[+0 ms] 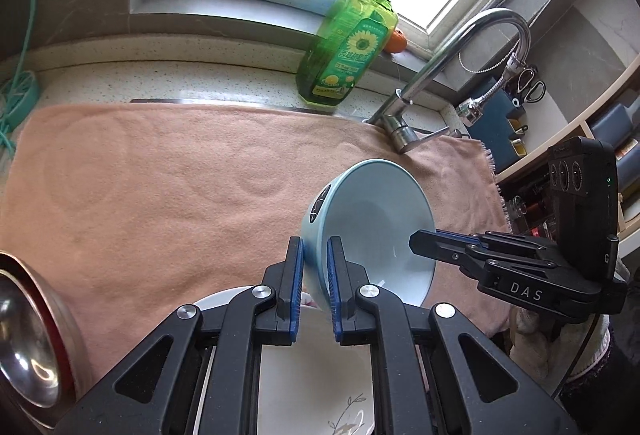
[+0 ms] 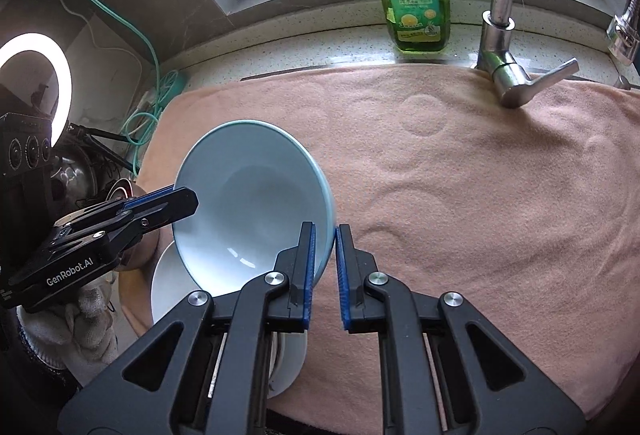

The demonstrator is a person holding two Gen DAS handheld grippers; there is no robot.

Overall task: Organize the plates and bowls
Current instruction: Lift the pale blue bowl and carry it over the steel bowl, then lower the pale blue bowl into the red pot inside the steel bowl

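A light blue bowl (image 1: pixel 372 231) is tilted on its side above a white plate (image 1: pixel 316 367) with a twig pattern. My left gripper (image 1: pixel 316 259) is shut on the bowl's left rim. My right gripper (image 2: pixel 325 247) is shut on the opposite rim; it shows in the left wrist view (image 1: pixel 424 239) reaching in from the right. In the right wrist view the bowl (image 2: pixel 248 195) hangs over the white plate (image 2: pixel 168 287), and the left gripper (image 2: pixel 180 201) grips its far rim. Both grippers hold the bowl above the pink towel (image 2: pixel 480 195).
A green dish soap bottle (image 1: pixel 348 47) and a chrome faucet (image 1: pixel 452 71) stand behind the towel (image 1: pixel 160 195). A steel bowl with a red rim (image 1: pixel 28 335) sits at the left. Shelves with jars are at the right. A ring light (image 2: pixel 36 83) stands left.
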